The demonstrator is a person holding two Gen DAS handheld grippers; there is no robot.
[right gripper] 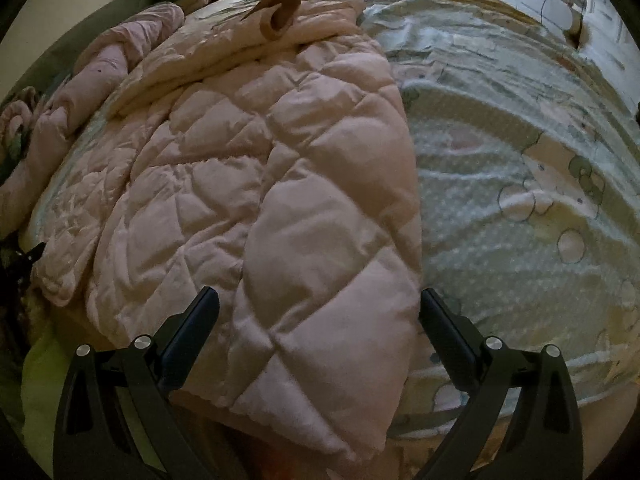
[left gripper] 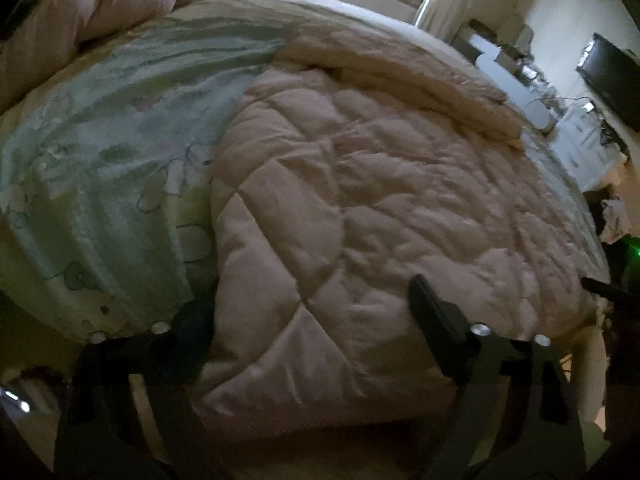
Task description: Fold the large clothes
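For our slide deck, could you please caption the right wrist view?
Right claw open above the near edge of a pink quilted comforter on a patterned bedsheet.

pink quilt [right gripper: 280, 200], green cartoon-print sheet [right gripper: 500, 160]

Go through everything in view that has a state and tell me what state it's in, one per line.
Pink quilt: folded over on the bed, one fold edge running away from the camera.
Patterned sheet: spread flat, wrinkled, partly covered by the quilt.
Left claw: open, straddling the quilt's near corner.
Right claw: open, straddling the quilt's near end.
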